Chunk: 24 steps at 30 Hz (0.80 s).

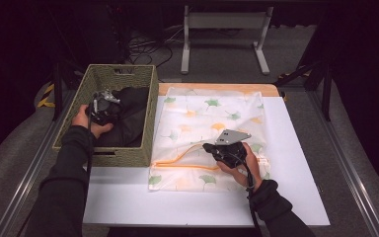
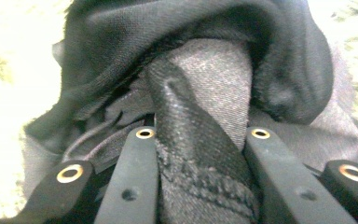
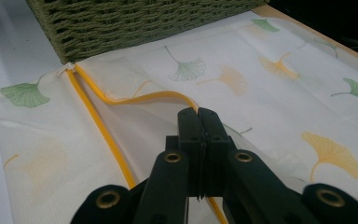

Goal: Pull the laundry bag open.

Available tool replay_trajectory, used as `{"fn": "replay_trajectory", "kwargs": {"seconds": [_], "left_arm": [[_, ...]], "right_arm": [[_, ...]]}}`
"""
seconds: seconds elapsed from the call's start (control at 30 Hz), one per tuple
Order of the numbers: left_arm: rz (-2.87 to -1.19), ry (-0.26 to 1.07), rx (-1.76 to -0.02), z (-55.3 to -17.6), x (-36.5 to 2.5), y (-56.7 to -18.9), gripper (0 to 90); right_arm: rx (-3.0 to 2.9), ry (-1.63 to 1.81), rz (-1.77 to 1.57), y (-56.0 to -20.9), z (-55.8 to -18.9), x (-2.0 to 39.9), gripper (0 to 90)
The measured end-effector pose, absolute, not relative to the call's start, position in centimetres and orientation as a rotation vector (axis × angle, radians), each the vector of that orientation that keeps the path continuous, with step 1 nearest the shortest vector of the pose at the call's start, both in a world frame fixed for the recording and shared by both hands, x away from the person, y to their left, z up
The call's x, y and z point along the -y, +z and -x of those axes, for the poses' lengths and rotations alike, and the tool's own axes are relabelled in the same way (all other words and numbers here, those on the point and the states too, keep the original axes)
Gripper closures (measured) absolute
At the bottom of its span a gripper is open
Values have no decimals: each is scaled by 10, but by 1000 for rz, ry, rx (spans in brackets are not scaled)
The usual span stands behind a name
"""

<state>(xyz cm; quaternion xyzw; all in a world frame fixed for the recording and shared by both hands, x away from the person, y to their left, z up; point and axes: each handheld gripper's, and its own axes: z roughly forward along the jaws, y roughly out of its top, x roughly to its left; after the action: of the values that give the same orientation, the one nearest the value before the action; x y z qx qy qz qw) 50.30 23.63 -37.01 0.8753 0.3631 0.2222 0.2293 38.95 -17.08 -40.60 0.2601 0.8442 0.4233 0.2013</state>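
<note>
The right gripper (image 3: 199,116) has its black jaws pressed together on the edge of a white mesh bag (image 3: 242,88) printed with green and yellow leaves, beside the bag's yellow zipper (image 3: 103,135). A woven green basket (image 3: 135,23) stands behind the bag.

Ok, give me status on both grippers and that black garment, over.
Left gripper shut on black garment in woven basket. Right gripper shut on the laundry bag at its orange zipper. Nothing in the way.

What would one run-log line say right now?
left gripper: shut on black garment in basket | right gripper: shut on laundry bag
</note>
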Motion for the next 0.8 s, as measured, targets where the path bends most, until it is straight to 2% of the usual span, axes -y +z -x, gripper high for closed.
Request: {"fn": "replay_trajectory", "kwargs": {"seconds": [0.07, 0.1, 0.17, 0.2, 0.27, 0.3, 0.53, 0.63, 0.7, 0.8], "left_arm": [[-2456, 586, -943, -502, -231, -372, 712], [-2477, 531, -937, -503, -230, -374, 602], [-2521, 428, -932, -505, -227, -379, 296], [-2530, 418, -937, -506, -226, -382, 189], [-2566, 387, -943, -508, -222, -388, 50], [-2585, 383, -940, -509, -221, -390, 20], [-2756, 380, -984, -518, -207, -407, 2], [-2822, 444, -1031, -523, -201, -413, 13], [-2820, 485, -1042, -524, -201, -412, 101], [-2804, 569, -1060, -524, -205, -408, 340]], "right_arm": [[-2362, 1179, -725, -406, -389, 170, 894], [-2363, 1181, -726, -406, -389, 170, 893], [-2365, 1183, -725, -406, -389, 170, 892], [-2368, 1183, -724, -406, -389, 170, 892], [-2372, 1183, -725, -406, -389, 170, 892], [-2372, 1184, -725, -406, -389, 170, 891], [-2383, 1181, -722, -407, -390, 170, 893], [-2387, 1180, -721, -408, -389, 170, 893], [-2387, 1182, -721, -408, -389, 170, 894], [-2389, 1181, -715, -407, -389, 170, 894]]}}
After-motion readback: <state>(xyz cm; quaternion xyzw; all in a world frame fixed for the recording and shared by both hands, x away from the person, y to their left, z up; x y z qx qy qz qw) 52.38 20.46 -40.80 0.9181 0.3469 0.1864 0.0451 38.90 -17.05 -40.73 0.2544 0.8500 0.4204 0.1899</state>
